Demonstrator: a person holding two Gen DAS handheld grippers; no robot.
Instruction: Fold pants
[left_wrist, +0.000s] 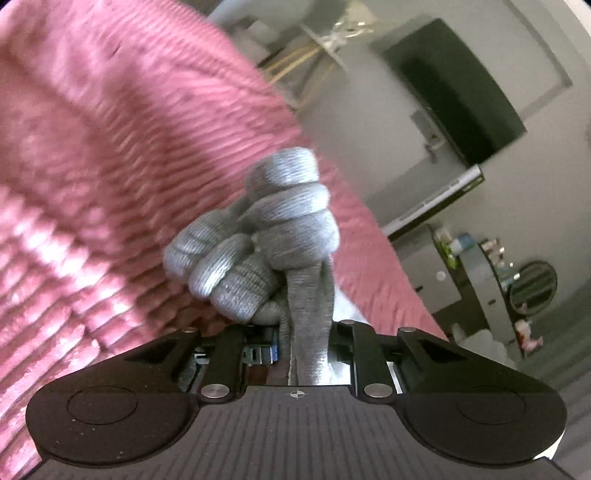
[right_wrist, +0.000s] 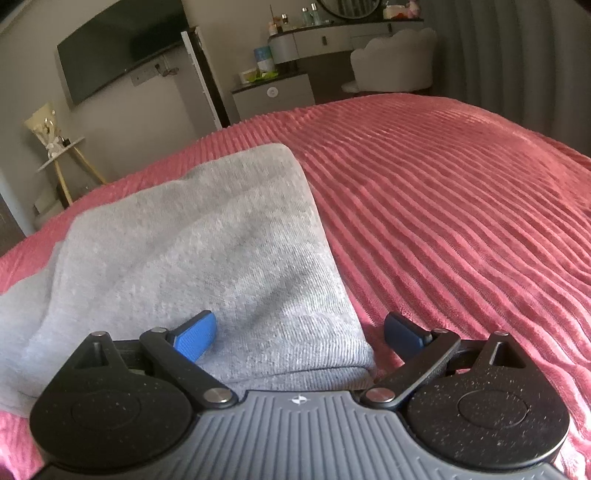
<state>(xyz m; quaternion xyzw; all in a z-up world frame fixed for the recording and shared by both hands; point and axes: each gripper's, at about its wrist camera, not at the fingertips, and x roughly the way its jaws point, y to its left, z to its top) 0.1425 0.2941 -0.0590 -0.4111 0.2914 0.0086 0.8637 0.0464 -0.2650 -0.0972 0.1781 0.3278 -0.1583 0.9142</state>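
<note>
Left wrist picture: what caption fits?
Left gripper pinching bunched grey pants above the pink blanket.

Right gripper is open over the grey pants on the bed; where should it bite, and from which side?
Probably the near right corner of the grey pants, where the folded edge forms a thick, rounded roll on the pink ribbed bedspread. Come in from the near edge, low and forward: the open right gripper already straddles that corner. The left gripper is shut on a bunched end.

A home bedroom: a bed under a pink ribbed blanket (right_wrist: 443, 206). A wall-mounted television (right_wrist: 122, 48), a dressing table (right_wrist: 332, 37) with round mirror (right_wrist: 349, 8) and a shell-backed chair (right_wrist: 395, 61) stand behind
</note>
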